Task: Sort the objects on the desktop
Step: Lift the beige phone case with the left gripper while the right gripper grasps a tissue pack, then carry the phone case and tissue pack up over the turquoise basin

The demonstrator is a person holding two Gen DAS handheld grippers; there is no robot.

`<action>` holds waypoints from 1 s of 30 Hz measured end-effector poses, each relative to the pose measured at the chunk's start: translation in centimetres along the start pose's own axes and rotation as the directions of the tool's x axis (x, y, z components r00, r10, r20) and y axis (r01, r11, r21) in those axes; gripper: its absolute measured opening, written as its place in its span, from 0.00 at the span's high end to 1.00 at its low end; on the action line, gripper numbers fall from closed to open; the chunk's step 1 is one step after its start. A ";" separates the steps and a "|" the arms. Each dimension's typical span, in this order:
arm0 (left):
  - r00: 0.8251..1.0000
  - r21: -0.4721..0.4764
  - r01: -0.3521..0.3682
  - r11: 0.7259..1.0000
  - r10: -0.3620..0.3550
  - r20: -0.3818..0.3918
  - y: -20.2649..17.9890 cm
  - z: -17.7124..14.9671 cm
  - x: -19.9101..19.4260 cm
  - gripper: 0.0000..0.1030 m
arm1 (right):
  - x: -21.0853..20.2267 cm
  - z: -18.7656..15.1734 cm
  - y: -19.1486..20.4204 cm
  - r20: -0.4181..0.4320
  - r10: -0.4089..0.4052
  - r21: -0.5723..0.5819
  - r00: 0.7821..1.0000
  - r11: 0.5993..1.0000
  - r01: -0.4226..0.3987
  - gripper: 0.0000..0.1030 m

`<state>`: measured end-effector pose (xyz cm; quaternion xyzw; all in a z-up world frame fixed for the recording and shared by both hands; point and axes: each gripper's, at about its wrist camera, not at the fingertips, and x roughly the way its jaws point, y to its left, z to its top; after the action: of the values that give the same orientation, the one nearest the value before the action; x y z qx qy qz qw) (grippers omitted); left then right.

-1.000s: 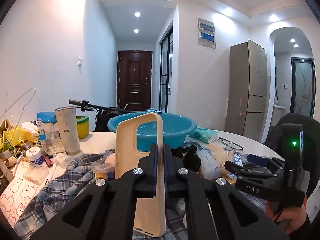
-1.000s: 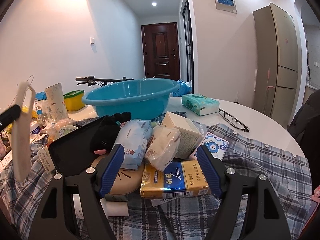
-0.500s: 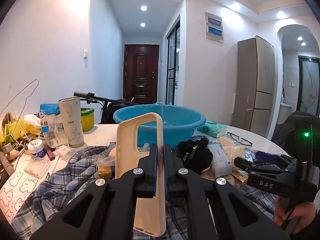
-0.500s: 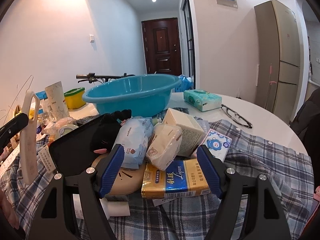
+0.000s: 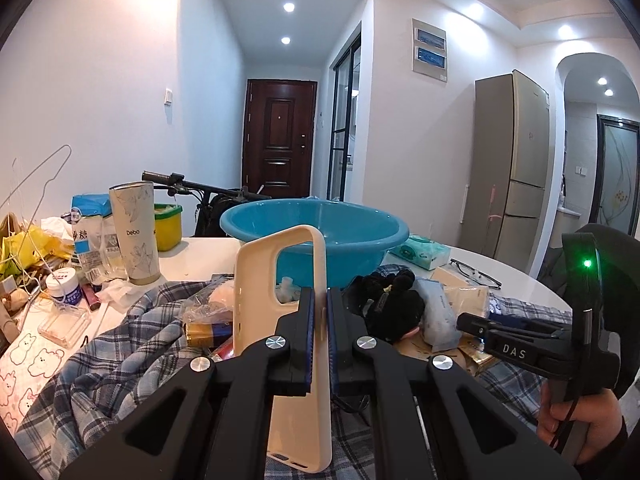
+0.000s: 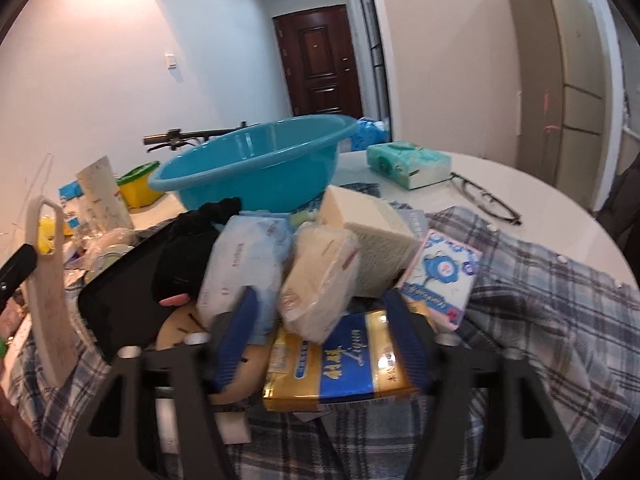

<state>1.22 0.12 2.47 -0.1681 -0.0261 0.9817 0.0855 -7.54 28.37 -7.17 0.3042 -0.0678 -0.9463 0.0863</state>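
My left gripper [image 5: 325,320] is shut on a cream phone case [image 5: 256,280] and holds it upright above the plaid shirt [image 5: 120,360]. The case [image 6: 48,280] also shows at the left edge of the right wrist view. My right gripper [image 6: 320,312] points down at a heap of packets, and its jaws are closing. A cream wrapped packet [image 6: 320,276] and a gold and blue carton [image 6: 340,360] lie between the blue pads [image 6: 236,332], which do not visibly press on them. From the left wrist view the right gripper [image 5: 468,320] reaches in from the right, held by a hand [image 5: 580,432].
A blue basin [image 6: 260,168] stands behind the heap on the white round table [image 6: 540,204]. A green tissue pack [image 6: 404,162] and glasses [image 6: 484,200] lie at the back right. A tumbler [image 5: 134,232], jars and bags crowd the left side. A black slab [image 6: 120,300] lies left of the heap.
The right gripper's jaws have narrowed around the cream packet and carton, and it has tipped down closer to the heap. The left gripper keeps holding the phone case, hardly moved.
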 end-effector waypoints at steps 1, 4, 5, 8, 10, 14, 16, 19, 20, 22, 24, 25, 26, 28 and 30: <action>1.000 0.002 0.001 1.000 -0.001 0.001 -0.1 0.0 0.0 0.94 | 0.0 0.0 0.0 0.002 0.015 0.007 1.000 1.000 -0.015 0.78; 1.000 0.018 -0.002 1.000 0.002 0.009 -0.3 0.1 -0.2 0.94 | -0.6 -0.1 0.1 0.026 0.036 0.007 0.999 0.999 -0.037 0.82; 1.000 0.022 -0.004 1.000 0.003 0.011 -0.3 0.1 -0.2 0.94 | -1.1 -0.1 0.1 0.047 0.029 0.007 0.998 1.000 -0.030 0.83; 1.000 0.024 0.000 1.000 0.000 0.014 -0.5 0.2 -0.3 0.94 | -2.1 0.1 0.5 0.084 0.011 -0.004 0.996 1.000 -0.011 0.84; 1.000 0.024 0.002 1.000 -0.002 0.012 -0.4 0.2 -0.2 0.94 | -2.5 0.2 0.7 0.088 0.006 -0.009 0.996 1.000 -0.005 0.84; 1.000 0.026 -0.002 1.000 0.001 0.007 -0.5 0.1 -0.2 0.94 | -2.8 0.3 0.7 0.089 -0.004 -0.012 0.996 1.000 0.005 0.84; 1.000 0.029 -0.003 1.000 0.003 0.006 -0.6 0.0 -0.2 0.94 | -2.8 0.3 0.7 0.093 -0.006 -0.014 0.996 1.000 0.007 0.84; 1.000 0.039 -0.005 0.999 0.004 0.003 -0.7 0.0 -0.2 0.94 | -3.3 0.4 0.8 0.116 -0.008 -0.016 0.993 1.000 0.010 0.84; 1.000 0.039 -0.002 0.999 0.002 0.002 -0.6 0.0 -0.2 0.94 | -3.5 0.5 0.8 0.126 -0.007 -0.016 0.992 1.000 0.009 0.84; 1.000 0.038 0.001 0.999 -0.002 0.006 -0.7 0.2 -0.3 0.94 | -3.9 0.8 1.1 0.134 -0.005 -0.028 0.991 1.000 0.009 0.84; 1.000 0.041 0.000 0.999 0.000 0.014 -0.7 0.5 -0.5 0.94 | -4.3 1.1 1.4 0.149 -0.006 -0.041 0.989 0.999 0.012 0.84; 1.000 0.040 0.000 0.999 -0.001 0.021 -0.7 0.7 -0.7 0.94 | -4.6 1.3 1.6 0.158 -0.003 -0.046 0.988 0.999 0.010 0.84; 1.000 0.037 0.001 0.999 -0.002 0.027 -0.8 0.9 -0.8 0.94 | -4.9 1.5 1.8 0.166 0.004 -0.050 0.986 0.999 0.004 0.84; 0.999 0.030 0.007 1.000 -0.008 0.037 -0.8 1.5 -1.0 0.94 | -5.4 2.0 2.1 0.178 0.026 -0.057 0.984 0.998 -0.016 0.84; 0.999 0.031 0.011 0.999 -0.012 0.047 -1.0 2.1 -1.1 0.94 | -6.0 2.6 2.5 0.193 0.047 -0.066 0.980 0.997 -0.034 0.84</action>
<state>1.69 0.82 4.93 -0.1432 -0.0138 0.9852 0.0931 -3.94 27.37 -1.26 0.2059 -0.0524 -0.9712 0.1080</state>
